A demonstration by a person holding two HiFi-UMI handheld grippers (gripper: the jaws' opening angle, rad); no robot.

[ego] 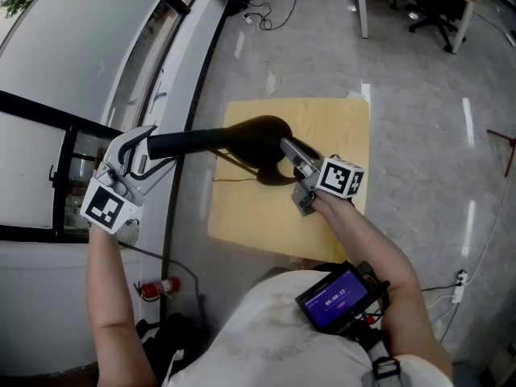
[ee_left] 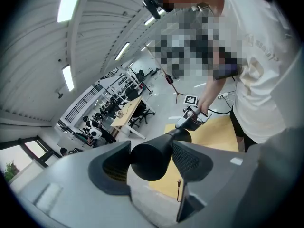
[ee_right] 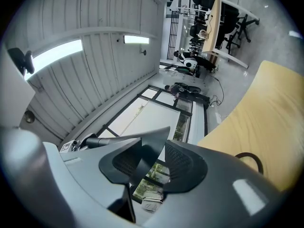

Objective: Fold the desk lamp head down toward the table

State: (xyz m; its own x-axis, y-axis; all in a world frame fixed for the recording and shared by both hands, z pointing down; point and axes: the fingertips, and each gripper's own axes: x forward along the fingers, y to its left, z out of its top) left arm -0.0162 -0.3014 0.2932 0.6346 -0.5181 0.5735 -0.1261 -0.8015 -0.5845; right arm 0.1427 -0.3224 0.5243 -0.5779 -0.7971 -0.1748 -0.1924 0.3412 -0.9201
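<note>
A black desk lamp stands on a small wooden table (ego: 322, 119). Its long head (ego: 189, 141) reaches out level to the left, past the table edge. My left gripper (ego: 149, 150) is shut on the free end of the lamp head (ee_left: 149, 160), which fills the gap between the pads. My right gripper (ego: 285, 145) is over the table, shut on the lamp arm (ee_right: 145, 163) near the dark base (ego: 260, 131). In the right gripper view the flat black arm runs up between both pads. The marker cube (ego: 341, 176) rides on the right gripper.
The lamp's thin cord (ego: 235, 179) trails across the table top. A window wall (ego: 72, 71) runs along the left, with a red extinguisher (ego: 159, 289) on the floor below it. A desk and a chair (ego: 427, 14) stand far behind. A screen device (ego: 339, 298) hangs on the person's chest.
</note>
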